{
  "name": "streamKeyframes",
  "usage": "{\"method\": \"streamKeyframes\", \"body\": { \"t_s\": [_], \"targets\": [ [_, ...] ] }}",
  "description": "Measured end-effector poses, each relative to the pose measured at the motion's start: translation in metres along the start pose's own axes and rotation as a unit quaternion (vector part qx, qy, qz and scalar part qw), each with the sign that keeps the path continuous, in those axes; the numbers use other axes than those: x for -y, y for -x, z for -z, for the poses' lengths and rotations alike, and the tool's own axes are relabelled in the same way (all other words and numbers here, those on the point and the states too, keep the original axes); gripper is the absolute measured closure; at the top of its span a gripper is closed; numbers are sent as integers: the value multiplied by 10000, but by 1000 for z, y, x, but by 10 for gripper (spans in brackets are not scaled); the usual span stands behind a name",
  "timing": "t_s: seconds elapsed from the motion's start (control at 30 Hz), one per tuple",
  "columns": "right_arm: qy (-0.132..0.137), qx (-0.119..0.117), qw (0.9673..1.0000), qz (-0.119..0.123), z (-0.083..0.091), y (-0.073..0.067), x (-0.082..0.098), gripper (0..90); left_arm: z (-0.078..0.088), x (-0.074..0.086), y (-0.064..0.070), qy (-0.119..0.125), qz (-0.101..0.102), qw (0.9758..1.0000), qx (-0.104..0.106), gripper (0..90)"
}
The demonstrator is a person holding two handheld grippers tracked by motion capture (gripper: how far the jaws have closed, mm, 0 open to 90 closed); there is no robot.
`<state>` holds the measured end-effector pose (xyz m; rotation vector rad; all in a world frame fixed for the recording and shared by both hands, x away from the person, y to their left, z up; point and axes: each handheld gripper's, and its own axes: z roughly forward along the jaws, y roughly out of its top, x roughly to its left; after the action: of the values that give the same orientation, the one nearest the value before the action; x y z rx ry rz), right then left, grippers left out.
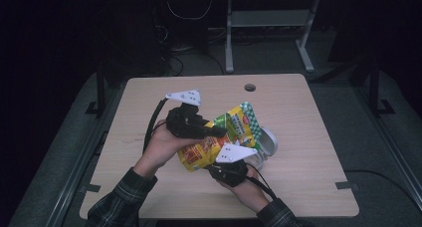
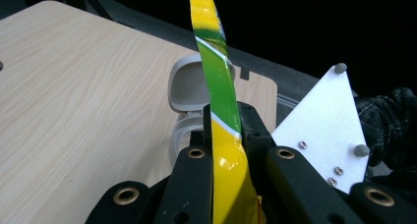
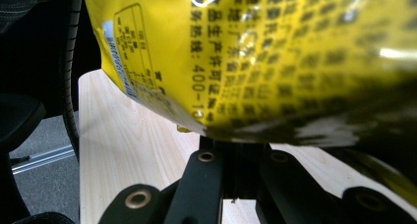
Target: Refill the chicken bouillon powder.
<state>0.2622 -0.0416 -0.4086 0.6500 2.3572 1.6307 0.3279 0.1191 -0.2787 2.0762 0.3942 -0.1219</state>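
Closely pinched between the left gripper's (image 2: 223, 150) fingers (image 2: 194, 184) is the edge of a yellow and green snack bag (image 2: 219, 86), the two fingers shut tight on the thin foil. The right gripper's (image 3: 236, 160) fingers are likewise closed on the bag's lower yellow part (printed text fills its surface). Seen from above, the bag (image 1: 219, 137) hangs lifted between both grippers over the middle of the wooden tabletop (image 1: 308, 152). Just behind it sits a grey open-lidded container (image 1: 268, 142), resting on the tabletop.
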Motion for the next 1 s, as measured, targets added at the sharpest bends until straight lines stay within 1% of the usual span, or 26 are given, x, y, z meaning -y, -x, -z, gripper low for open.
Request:
{"method": "streamKeyframes", "body": {
  "t_s": [0.23, 0.37, 0.57, 0.6, 0.73, 0.77, 0.87, 0.93, 1.0],
  "targets": [
    [16, -32, 10000, -22, -1, -1, 1, 900, -2, 0, -1, -13, 17, 10000, -45, 847],
    [63, -46, 10000, 11, -2, -2, 2, 900, -4, -2, -2, -129, 90, 9998, -127, 847],
    [146, -70, 9999, 58, -6, -6, 2, 900, -8, -4, -1, -309, 107, 9992, -247, 847],
    [152, -81, 9998, 55, -7, -6, 2, 900, -9, -4, -1, -312, 141, 9991, -258, 847],
    [150, -93, 9998, 55, -8, -7, 2, 900, -11, -4, -4, -399, 162, 9986, -306, 847],
    [145, -91, 9998, 47, -8, -8, 2, 900, -12, -4, -4, -388, 190, 9986, -321, 847],
    [144, -95, 9998, 28, -8, -7, 2, 900, -14, -5, -5, -438, 175, 9981, -389, 848],
    [152, -97, 9998, 16, -8, -7, 2, 900, -15, -6, -5, -451, 205, 9980, -390, 848],
    [165, -109, 9998, -7, -7, -6, 2, 900, -16, -7, -5, -476, 182, 9979, -410, 848]
  ]
}}
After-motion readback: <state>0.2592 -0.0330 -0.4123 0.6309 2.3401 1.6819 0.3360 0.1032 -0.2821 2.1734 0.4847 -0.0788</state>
